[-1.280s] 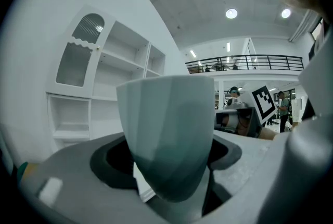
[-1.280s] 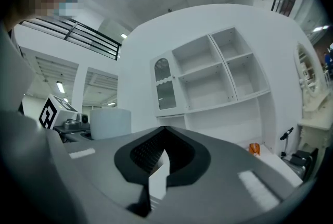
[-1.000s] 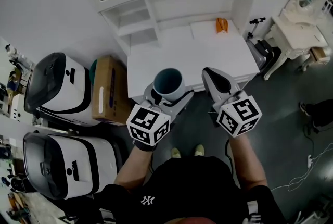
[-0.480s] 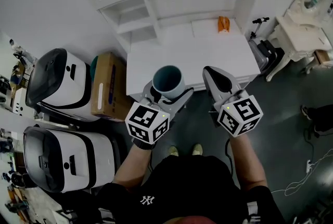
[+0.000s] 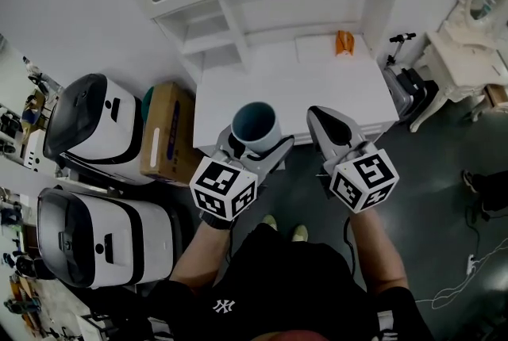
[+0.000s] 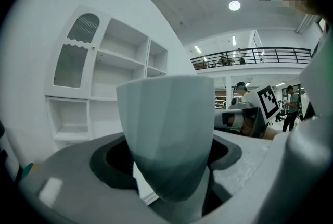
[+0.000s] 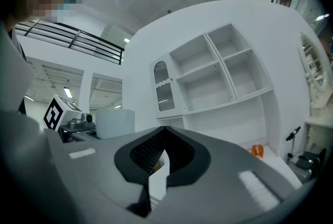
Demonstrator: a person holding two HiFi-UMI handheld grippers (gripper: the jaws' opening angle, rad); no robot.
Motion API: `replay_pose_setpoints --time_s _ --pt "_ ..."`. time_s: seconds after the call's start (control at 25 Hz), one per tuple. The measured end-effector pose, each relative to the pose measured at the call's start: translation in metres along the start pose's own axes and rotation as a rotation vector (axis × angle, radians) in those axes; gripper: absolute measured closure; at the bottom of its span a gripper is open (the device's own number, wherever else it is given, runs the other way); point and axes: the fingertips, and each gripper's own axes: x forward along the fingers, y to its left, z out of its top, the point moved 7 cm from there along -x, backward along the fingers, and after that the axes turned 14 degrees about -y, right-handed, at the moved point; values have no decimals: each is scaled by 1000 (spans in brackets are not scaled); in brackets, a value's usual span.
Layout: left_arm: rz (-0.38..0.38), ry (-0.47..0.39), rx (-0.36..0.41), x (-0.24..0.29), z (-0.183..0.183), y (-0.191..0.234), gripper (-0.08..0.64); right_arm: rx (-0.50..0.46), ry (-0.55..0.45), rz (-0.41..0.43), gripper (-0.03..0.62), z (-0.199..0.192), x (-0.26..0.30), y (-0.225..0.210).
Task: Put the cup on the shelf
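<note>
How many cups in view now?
1: the cup, upright in the left tool, near the front edge of the white table. None visible on the shelf; parts of it are hidden.

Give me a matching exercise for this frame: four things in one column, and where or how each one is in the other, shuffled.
Things:
1. cup
2. right gripper
3. orange object
4. cardboard box

Places or states:
A. on the floor beside the table
B. shut, with nothing between its jaws
C. clamped upright in the left gripper
D. lying on the table, near its far edge

Pairs: 1-C, 2-B, 3-D, 4-A
</note>
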Motion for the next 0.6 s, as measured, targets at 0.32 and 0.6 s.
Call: replay_pose_setpoints --time_s 0.32,0.6 --pt "14 -2 -4 11 -4 22 77 0 11 24 584 -8 26 -4" --pt "35 -1 -20 24 -12 73 77 8 30 42 584 -29 78 -10"
